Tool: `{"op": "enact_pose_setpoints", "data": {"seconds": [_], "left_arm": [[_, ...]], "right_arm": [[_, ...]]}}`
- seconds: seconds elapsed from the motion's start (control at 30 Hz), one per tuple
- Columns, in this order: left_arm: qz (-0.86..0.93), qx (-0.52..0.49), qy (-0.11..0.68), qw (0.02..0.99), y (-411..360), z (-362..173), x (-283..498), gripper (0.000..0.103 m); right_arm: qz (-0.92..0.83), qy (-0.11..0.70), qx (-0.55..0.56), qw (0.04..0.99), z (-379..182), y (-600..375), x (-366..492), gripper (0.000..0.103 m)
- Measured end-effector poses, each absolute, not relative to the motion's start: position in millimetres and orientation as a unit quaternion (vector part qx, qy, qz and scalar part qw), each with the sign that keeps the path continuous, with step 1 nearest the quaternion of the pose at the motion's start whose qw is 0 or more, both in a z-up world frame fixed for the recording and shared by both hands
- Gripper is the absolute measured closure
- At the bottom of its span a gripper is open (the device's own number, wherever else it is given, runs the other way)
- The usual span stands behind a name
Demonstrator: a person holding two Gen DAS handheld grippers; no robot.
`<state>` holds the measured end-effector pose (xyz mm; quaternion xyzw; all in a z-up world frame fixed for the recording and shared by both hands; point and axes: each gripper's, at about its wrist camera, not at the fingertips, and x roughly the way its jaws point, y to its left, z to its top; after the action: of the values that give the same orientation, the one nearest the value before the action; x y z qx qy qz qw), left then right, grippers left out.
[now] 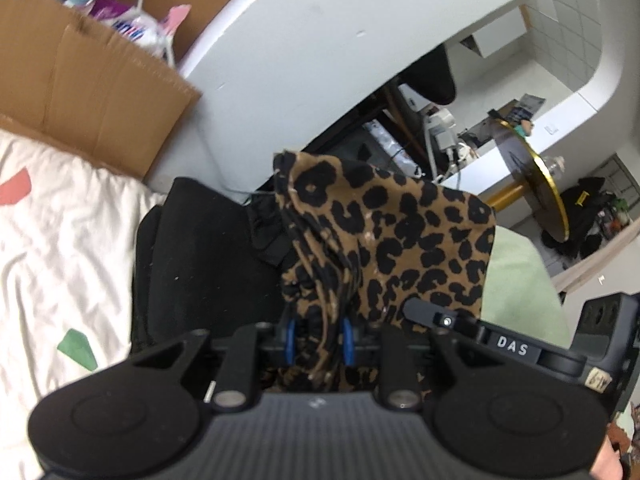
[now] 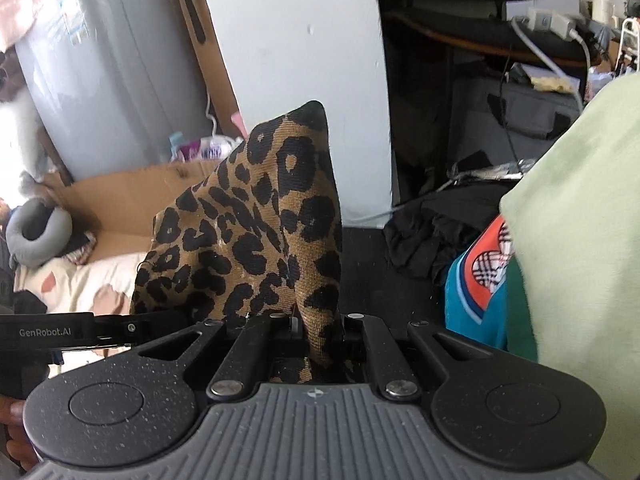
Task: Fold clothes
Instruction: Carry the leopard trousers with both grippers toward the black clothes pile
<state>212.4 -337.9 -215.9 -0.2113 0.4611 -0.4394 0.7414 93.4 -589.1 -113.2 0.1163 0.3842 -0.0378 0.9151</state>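
A brown leopard-print garment [image 1: 404, 240] is held up between both grippers. In the left wrist view my left gripper [image 1: 319, 340] is shut on a bunched fold of it, blue pads [image 1: 291, 340] pressing the gathered cloth. The rest of the cloth stands up in front of the camera. In the right wrist view my right gripper [image 2: 316, 330] is shut on another part of the leopard-print garment [image 2: 264, 224], whose corner rises to a point above the fingers. The other gripper's black body [image 2: 60, 334] shows at the left edge.
A white bedsheet [image 1: 60, 248] with coloured patches lies at the left, with black clothing [image 1: 200, 248] beside it. A cardboard box [image 1: 88, 72] and a white pillar [image 2: 300, 60] stand behind. Pale green cloth [image 2: 580, 220] and a teal-orange garment [image 2: 480, 280] sit at the right.
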Motion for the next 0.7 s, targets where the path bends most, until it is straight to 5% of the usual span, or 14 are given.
{"op": "enact_pose_setpoints", "data": {"seconds": [0.7], "left_arm": [[-0.454, -0.127, 0.476, 0.742, -388.2, -270.4, 286.2, 0.081]], "right_arm": [[-0.047, 0.417, 0.113, 0.901, -216.4, -624.6, 191.0, 0.095]]}}
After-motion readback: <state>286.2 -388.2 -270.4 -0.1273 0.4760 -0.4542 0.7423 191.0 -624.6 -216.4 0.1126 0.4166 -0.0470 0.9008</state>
